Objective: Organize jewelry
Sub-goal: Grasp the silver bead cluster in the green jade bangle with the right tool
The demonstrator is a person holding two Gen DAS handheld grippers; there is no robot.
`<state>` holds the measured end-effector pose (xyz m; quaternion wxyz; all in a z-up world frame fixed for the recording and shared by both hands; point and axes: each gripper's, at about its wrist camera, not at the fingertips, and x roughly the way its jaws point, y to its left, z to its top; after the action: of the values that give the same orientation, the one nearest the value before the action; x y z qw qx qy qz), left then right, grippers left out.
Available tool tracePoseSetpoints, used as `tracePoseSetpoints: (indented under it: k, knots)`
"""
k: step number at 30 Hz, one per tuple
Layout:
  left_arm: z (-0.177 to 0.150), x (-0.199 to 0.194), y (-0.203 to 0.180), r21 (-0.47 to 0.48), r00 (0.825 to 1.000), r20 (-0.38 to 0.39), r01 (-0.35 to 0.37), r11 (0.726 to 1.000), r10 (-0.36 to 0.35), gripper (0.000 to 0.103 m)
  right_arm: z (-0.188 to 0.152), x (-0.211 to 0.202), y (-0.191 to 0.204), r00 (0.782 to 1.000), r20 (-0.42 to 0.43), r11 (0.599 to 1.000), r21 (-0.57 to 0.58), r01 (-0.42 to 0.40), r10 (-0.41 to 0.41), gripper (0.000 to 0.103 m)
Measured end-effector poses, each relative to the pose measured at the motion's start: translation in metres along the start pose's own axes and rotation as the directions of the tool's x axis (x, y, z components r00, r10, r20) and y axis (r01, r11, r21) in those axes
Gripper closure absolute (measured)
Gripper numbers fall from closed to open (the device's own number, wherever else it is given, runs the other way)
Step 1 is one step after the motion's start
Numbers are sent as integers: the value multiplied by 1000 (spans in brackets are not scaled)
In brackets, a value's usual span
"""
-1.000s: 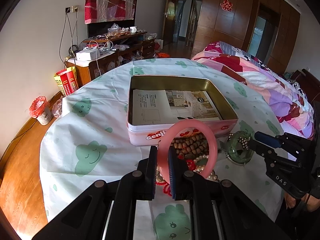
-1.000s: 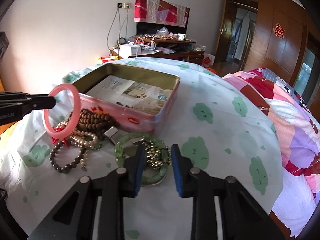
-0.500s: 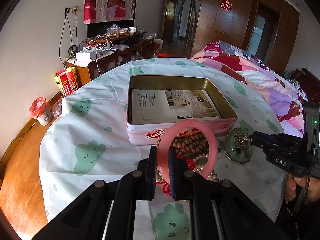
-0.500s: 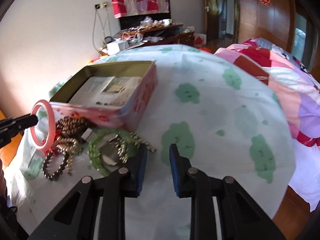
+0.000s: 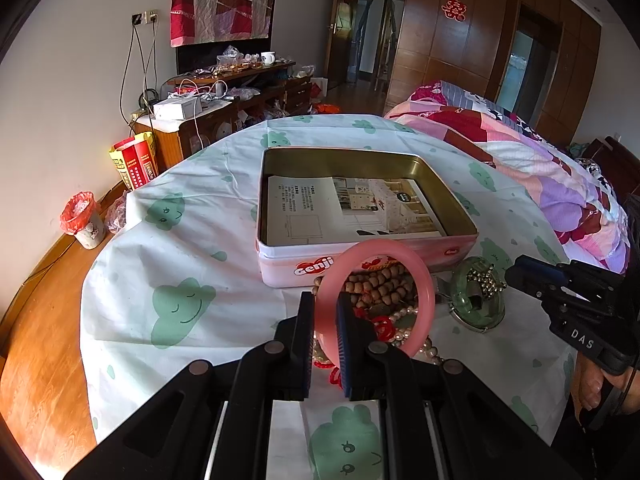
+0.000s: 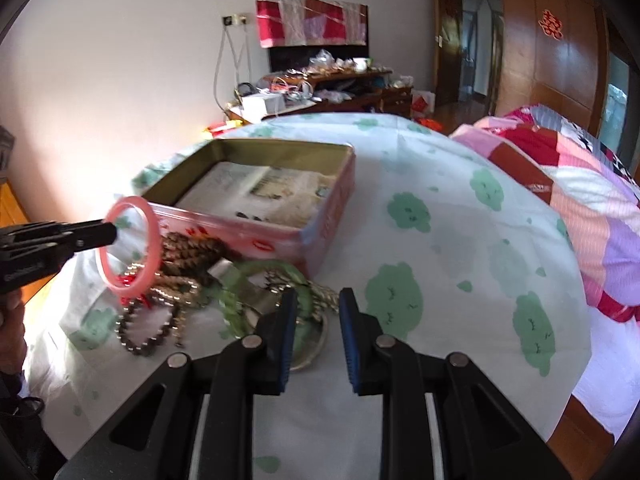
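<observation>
Left tongs (image 5: 322, 312) are pinched tight on the pink bangle (image 5: 426, 280), lifted at frame center just in front of the open tin (image 5: 268, 256), probably headed inside. Right tongs (image 6: 316, 312) hang open and empty over the green bangle (image 6: 236, 308) on the tabletop (image 6: 440, 280), lower middle.

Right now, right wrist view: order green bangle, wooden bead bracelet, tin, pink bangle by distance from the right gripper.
From the right gripper:
1. Green bangle, just left of the fingertips.
2. Wooden bead bracelet, farther left, against the tin.
3. Pink bangle, far left, in the left gripper.
Tin: near corner rivals the bracelet; unranked.
</observation>
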<state>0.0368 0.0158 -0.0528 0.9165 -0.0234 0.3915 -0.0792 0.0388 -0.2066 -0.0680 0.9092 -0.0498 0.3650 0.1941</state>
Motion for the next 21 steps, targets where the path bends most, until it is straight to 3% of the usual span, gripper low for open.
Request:
tracePoseSetpoints:
  k: [8, 16, 19, 21]
  knots:
    - [0, 1, 1, 1, 1000, -6, 1, 1000, -1, 93, -7, 9, 27, 998, 11, 992, -112, 64, -63, 77]
    - [-1, 1, -1, 2, 1000, -5, 3, 1000, -3, 93, 3, 18, 32, 995, 21, 986, -140, 96, -94, 77]
    - [-2, 1, 0, -1, 1000, -6, 3, 1000, -3, 93, 1, 17, 34, 993, 30, 982, -151, 114, -111, 98]
    - [-3, 1, -2, -1, 1000, -8, 5, 1000, -5, 93, 1, 8, 31, 994, 51, 986, -130, 101, -95, 99]
